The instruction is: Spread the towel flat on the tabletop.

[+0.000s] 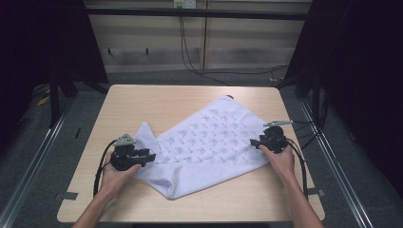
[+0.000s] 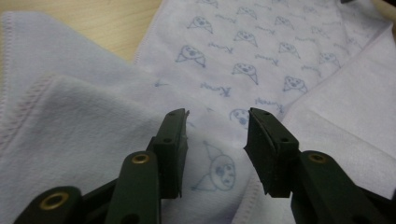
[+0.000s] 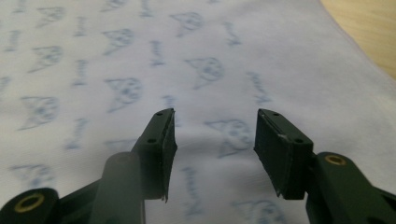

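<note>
A white cloth (image 1: 209, 137) printed with small blue figures lies partly folded on the light wooden table (image 1: 142, 102), its folded layers at the near left. My left gripper (image 1: 151, 156) sits at the cloth's left side, pointing right. In the left gripper view the left gripper (image 2: 217, 114) stands open just above the cloth (image 2: 243, 56), with nothing pinched between the jaws. My right gripper (image 1: 254, 141) is at the cloth's right edge, pointing left. In the right gripper view the right gripper (image 3: 215, 112) is open over the flat printed cloth (image 3: 140, 60), with the pads apart.
Bare table shows beyond the cloth's edge (image 3: 369, 28) and at the far left. Dark frame posts (image 1: 54, 95) flank the table. Cables (image 1: 190, 61) hang down the back wall to the floor. Metal rails (image 1: 33, 156) run along both sides.
</note>
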Tool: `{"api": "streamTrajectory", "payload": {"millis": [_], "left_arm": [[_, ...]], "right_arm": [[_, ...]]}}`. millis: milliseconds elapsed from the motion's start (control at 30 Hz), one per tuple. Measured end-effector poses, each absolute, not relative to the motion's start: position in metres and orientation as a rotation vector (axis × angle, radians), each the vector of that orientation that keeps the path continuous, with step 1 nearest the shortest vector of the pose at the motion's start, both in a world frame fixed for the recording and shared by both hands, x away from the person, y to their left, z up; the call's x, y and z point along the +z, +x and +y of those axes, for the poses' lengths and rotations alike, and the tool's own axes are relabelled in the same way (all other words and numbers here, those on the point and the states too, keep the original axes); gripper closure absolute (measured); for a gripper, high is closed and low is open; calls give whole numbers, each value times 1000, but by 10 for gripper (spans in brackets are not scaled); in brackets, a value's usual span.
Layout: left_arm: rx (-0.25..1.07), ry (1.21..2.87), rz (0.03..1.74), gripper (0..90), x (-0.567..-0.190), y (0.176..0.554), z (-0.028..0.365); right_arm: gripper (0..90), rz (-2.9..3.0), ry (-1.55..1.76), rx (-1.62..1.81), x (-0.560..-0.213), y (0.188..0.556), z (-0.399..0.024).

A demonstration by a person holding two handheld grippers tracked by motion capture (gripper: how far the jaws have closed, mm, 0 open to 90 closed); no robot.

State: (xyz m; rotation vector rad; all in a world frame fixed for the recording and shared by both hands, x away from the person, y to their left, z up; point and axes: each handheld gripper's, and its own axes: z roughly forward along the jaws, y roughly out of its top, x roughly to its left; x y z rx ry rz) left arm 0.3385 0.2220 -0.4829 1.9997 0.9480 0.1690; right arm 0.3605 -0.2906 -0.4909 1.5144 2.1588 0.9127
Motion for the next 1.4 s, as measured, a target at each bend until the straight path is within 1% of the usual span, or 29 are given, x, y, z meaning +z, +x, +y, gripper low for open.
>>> {"api": "streamTrajectory", "payload": {"millis": [33, 67, 100, 200, 267, 300, 333, 367, 400, 433, 467, 533, 633, 667, 800, 833, 867, 1000, 1067, 1133, 1167, 1200, 1233, 1333, 1367, 1400], "left_arm": [[169, 2000, 948, 557, -483, 339, 222], [179, 1991, 957, 557, -483, 342, 225], [193, 1986, 991, 515, -482, 349, 232], [229, 1946, 1026, 485, -478, 356, 241], [220, 1970, 1036, 454, -483, 359, 243], [220, 1970, 1036, 473, -483, 359, 243], [238, 2073, 1018, 565, -497, 359, 239], [257, 2075, 998, 611, -499, 358, 238], [232, 2082, 1001, 644, -497, 358, 239], [220, 2083, 1004, 718, -495, 358, 239], [215, 2092, 998, 748, -496, 356, 238], [210, 2102, 978, 749, -498, 353, 238], [189, 2108, 976, 746, -497, 346, 238], [179, 2112, 968, 746, -497, 343, 238], [154, 2123, 933, 746, -495, 328, 233], [154, 2123, 933, 739, -495, 328, 233], [117, 2130, 902, 738, -495, 319, 228], [78, 2170, 819, 698, -493, 297, 210], [86, 2198, 779, 666, -491, 288, 202], [58, 2211, 751, 637, -491, 280, 193], [19, 2201, 738, 633, -490, 276, 190], [19, 2201, 738, 627, -490, 276, 190], [-1, 2178, 720, 630, -486, 272, 191], [19, 2080, 748, 631, -474, 279, 205], [19, 2080, 748, 636, -474, 279, 205], [56, 2030, 790, 653, -469, 289, 216]], "right_arm": [[478, 2159, 1514, 913, -491, 361, -291], [479, 2172, 1481, 921, -487, 356, -286], [490, 2234, 1416, 993, -478, 341, -269], [501, 2312, 1359, 977, -479, 321, -247], [496, 2378, 1318, 1019, -483, 303, -232], [496, 2378, 1318, 1019, -483, 303, -232], [494, 2422, 1275, 1032, -484, 289, -223], [494, 2441, 1259, 1027, -484, 284, -221], [495, 2436, 1263, 1033, -482, 279, -220], [498, 2428, 1251, 1037, -481, 275, -220], [502, 2423, 1261, 1039, -481, 272, -221], [502, 2404, 1268, 1013, -483, 268, -224], [505, 2385, 1330, 961, -493, 268, -231], [524, 2368, 1332, 974, -495, 268, -233], [539, 2341, 1327, 916, -495, 283, -242], [540, 2328, 1351, 927, -496, 289, -246], [540, 2309, 1372, 928, -496, 298, -252], [539, 2248, 1432, 918, -498, 329, -263], [536, 2222, 1444, 895, -499, 345, -263], [514, 2215, 1462, 869, -498, 358, -260], [505, 2219, 1461, 860, -498, 362, -259], [505, 2219, 1461, 860, -498, 362, -259], [557, 2207, 1461, 871, -494, 362, -255], [545, 2237, 1374, 968, -482, 346, -242], [545, 2237, 1374, 968, -482, 346, -242], [542, 2263, 1319, 1101, -471, 326, -226]]}}
